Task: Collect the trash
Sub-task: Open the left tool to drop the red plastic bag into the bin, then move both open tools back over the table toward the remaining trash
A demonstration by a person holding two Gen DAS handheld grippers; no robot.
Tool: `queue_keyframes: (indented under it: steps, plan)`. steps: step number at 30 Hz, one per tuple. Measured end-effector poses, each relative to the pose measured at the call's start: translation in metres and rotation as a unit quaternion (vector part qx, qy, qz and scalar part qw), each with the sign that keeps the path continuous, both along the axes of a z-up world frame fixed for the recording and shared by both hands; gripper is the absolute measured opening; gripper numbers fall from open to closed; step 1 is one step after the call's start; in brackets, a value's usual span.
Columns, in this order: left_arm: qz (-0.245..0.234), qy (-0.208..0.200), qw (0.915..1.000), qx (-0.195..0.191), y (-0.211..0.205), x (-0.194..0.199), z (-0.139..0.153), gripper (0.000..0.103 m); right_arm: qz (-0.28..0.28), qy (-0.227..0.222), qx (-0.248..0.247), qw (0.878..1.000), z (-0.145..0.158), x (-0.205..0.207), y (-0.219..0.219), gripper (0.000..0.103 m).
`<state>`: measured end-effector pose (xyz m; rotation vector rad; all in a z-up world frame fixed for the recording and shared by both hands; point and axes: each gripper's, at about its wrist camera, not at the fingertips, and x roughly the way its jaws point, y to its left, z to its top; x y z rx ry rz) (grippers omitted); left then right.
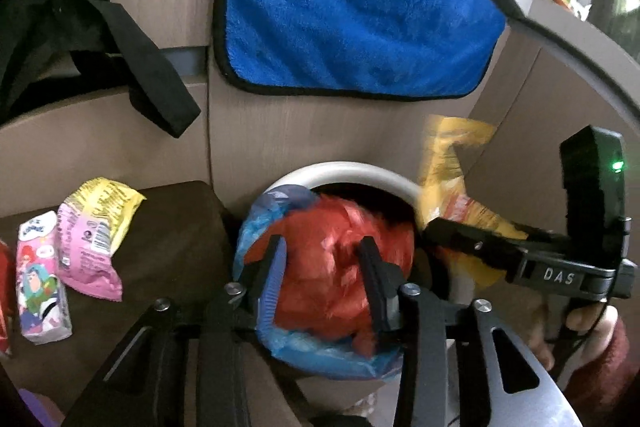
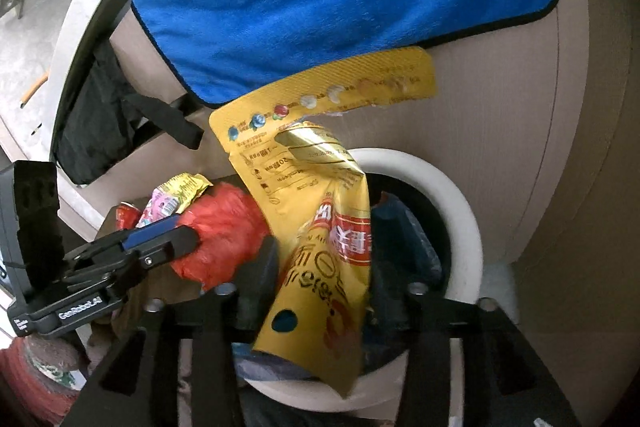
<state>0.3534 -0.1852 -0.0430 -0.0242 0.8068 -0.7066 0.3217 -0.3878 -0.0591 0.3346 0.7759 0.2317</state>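
Note:
A white-rimmed bin (image 1: pixel 340 169) with a blue liner (image 1: pixel 256 219) stands against a beige cabinet. A crumpled red plastic bag (image 1: pixel 332 263) sits over the bin's mouth between the spread fingers of my left gripper (image 1: pixel 322 263), which looks open. In the right wrist view, a yellow snack pouch (image 2: pixel 320 227) hangs upright between the fingers of my right gripper (image 2: pixel 324 267). Its lower end dips into the bin (image 2: pixel 464 227), and the jaws stand apart from it. The left gripper (image 2: pixel 176 243) and the red bag (image 2: pixel 224 235) show at the left.
A blue towel (image 1: pixel 352 7) hangs on the cabinet above the bin. Left of the bin, a brown surface (image 1: pixel 172 227) carries a pink-and-yellow wrapper (image 1: pixel 92 227) and a small carton (image 1: pixel 40 275). A black strap (image 1: pixel 148 67) dangles at upper left. A hand (image 1: pixel 588 323) holds the right gripper.

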Motion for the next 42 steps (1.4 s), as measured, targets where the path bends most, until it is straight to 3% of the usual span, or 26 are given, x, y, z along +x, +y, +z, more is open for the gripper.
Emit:
queue_keyframes:
  steps: [1,8,18,23,32,36,39,42]
  plan:
    - [0.001,0.002,1.0,-0.004,0.002,0.001,0.0,0.053,-0.001,-0.001,0.002,1.0,0.001,0.0,0.0,0.06]
    - [0.042,-0.004,0.9982,-0.043,0.035,0.0,0.017,0.065,-0.013,-0.011,0.013,1.0,0.007,-0.002,-0.002,0.061]
    - [0.122,-0.052,0.9905,-0.036,0.128,-0.027,0.055,0.066,-0.013,-0.024,-0.024,0.999,0.031,-0.025,0.015,0.061]
    - [0.177,-0.092,0.9799,-0.005,0.197,-0.054,0.068,0.066,0.011,-0.045,-0.064,0.997,0.049,-0.036,0.054,0.061]
    - [0.253,-0.064,0.9653,-0.009,0.302,-0.086,0.048,0.066,0.088,-0.055,-0.114,0.988,0.06,-0.044,0.15,0.061]
    - [0.263,-0.049,0.9635,-0.016,0.329,-0.097,0.034,0.066,0.152,-0.046,-0.128,0.979,0.054,-0.046,0.201,0.06]
    - [0.251,-0.036,0.967,-0.026,0.338,-0.102,0.021,0.066,0.186,-0.036,-0.133,0.973,0.05,-0.044,0.235,0.059]
    - [0.242,-0.028,0.9695,-0.025,0.34,-0.104,0.011,0.066,0.189,-0.033,-0.147,0.97,0.046,-0.036,0.255,0.059]
